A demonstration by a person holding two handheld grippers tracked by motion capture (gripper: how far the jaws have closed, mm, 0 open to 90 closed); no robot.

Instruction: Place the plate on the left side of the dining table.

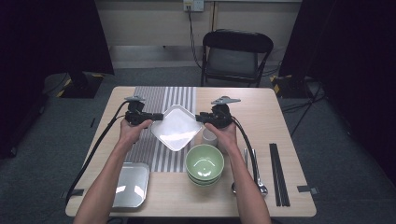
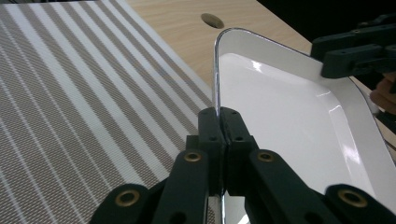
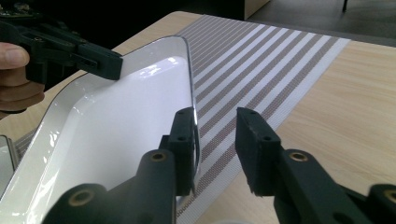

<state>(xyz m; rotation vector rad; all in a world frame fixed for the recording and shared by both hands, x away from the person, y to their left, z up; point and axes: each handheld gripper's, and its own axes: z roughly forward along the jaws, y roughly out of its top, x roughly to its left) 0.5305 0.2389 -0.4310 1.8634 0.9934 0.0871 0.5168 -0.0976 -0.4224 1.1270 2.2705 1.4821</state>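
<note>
A white square plate (image 1: 173,127) lies cornerwise over a striped placemat (image 1: 159,95) in the middle of the table. My left gripper (image 1: 156,115) is at its left corner. In the left gripper view, the jaws of this gripper (image 2: 218,116) are shut on the thin rim of the plate (image 2: 289,107). My right gripper (image 1: 201,117) is at the opposite corner. In the right gripper view its jaws (image 3: 215,126) stand apart, with the rim of the plate (image 3: 126,116) against the left jaw and a gap to the right one.
A stack of green bowls (image 1: 204,163) sits near the front, with a small white cup (image 1: 209,136) just behind it by my right hand. A metal tray (image 1: 130,184) lies front left. A spoon (image 1: 254,172) and black chopsticks (image 1: 279,175) lie front right. A folding chair (image 1: 236,56) stands beyond the table.
</note>
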